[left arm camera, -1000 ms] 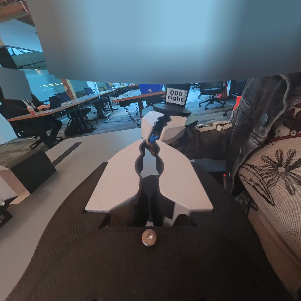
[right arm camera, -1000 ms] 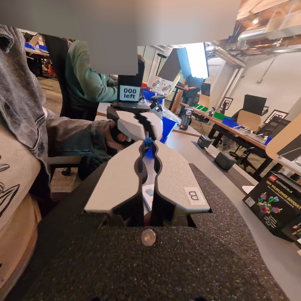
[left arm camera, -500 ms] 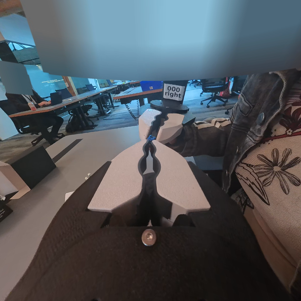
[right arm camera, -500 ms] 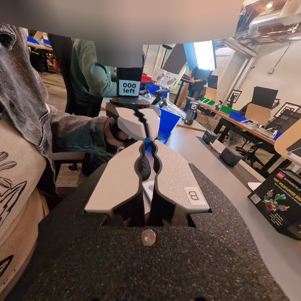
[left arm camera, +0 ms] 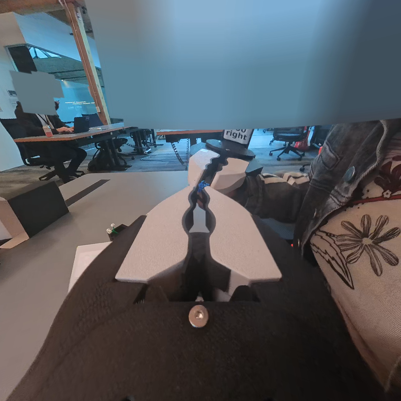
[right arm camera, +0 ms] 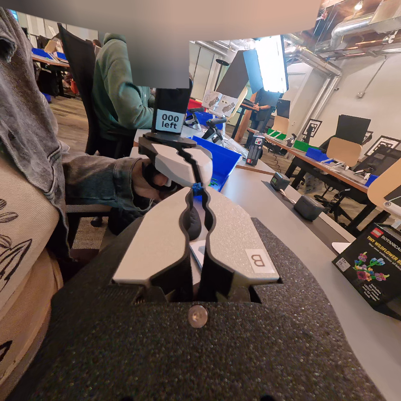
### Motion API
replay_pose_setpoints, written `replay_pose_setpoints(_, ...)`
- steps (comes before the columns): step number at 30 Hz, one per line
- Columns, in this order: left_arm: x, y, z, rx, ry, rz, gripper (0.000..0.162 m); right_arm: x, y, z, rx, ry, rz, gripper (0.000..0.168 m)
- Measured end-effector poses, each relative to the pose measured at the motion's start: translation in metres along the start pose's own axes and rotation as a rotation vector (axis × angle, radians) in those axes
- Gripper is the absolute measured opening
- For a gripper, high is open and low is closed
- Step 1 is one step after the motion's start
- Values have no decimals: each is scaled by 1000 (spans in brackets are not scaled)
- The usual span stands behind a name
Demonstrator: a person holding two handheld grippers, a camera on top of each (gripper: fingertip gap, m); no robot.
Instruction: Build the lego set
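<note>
My two grippers meet tip to tip in the air above the grey table. A small blue lego piece sits pinched between the meeting tips; it also shows in the right wrist view. My left gripper is shut, with the blue piece at its tips. My right gripper is shut on the same piece from the opposite side. In the left wrist view the right gripper comes in from beyond. In the right wrist view the left gripper does the same. How much of the piece each holds is hidden.
A small built stem with white flowers stands on the table by a white sheet. A black box is at the left. A lego set box lies at the right, a blue bin behind. People sit at nearby desks. Less than 4 cm separates the two grippers' tips.
My left gripper's jaws, slightly apart a second ago, have closed on the blue piece. Both grippers stay tip to tip, and the views have shifted a little.
</note>
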State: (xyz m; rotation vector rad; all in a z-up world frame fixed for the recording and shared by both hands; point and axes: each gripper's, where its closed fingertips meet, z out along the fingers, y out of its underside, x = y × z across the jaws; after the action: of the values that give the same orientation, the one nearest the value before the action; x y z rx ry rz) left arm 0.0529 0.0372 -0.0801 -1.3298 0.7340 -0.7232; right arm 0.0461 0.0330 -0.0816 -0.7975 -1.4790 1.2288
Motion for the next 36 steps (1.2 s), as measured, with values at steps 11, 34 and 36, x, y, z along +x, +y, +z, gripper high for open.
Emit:
replay_pose_setpoints(11, -49, 19, -91, -76, -479, -22, 49, 20, 47, -30, -124, 205, -53, 8)
replay_pose_setpoints(34, -71, 71, -62, -256, -377, -91, 59, 65, 140, -92, -529, 498, 14, 8)
replay_pose_setpoints(36, -74, 72, -53, -285, -333, -87, 54, 83, 157, -116, -678, 608, -40, 8)
